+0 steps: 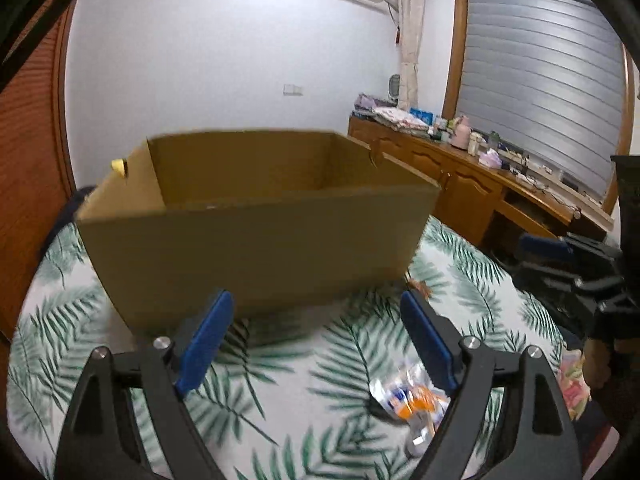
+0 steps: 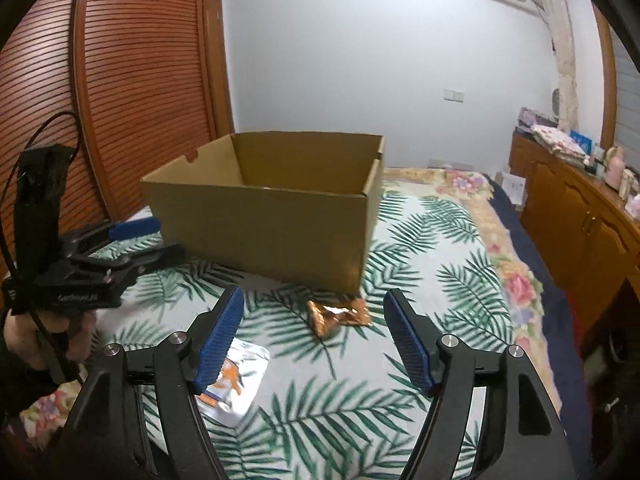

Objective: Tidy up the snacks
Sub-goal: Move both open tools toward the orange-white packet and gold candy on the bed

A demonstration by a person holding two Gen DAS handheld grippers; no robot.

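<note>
An open brown cardboard box (image 1: 248,232) (image 2: 272,224) stands on the palm-leaf bedspread, just beyond both grippers. My left gripper (image 1: 316,304) is open with only bedspread between its blue pads. A white and orange snack packet (image 1: 404,400) (image 2: 232,380) lies under its right finger. My right gripper (image 2: 315,298) is open too, and a copper foil packet (image 2: 340,314) lies on the cover between and just beyond its fingertips, near the box's front corner. Each gripper shows in the other's view: the left gripper (image 2: 156,240) held by a hand, the right gripper (image 1: 536,260) at the edge.
The palm-leaf bedspread (image 2: 432,240) covers a bed with a floral border (image 2: 516,280) on the right. A slatted wooden wardrobe (image 2: 132,80) rises at the left. A wooden dresser (image 1: 472,184) with clutter runs along the right. A yellow object (image 1: 119,166) pokes out behind the box.
</note>
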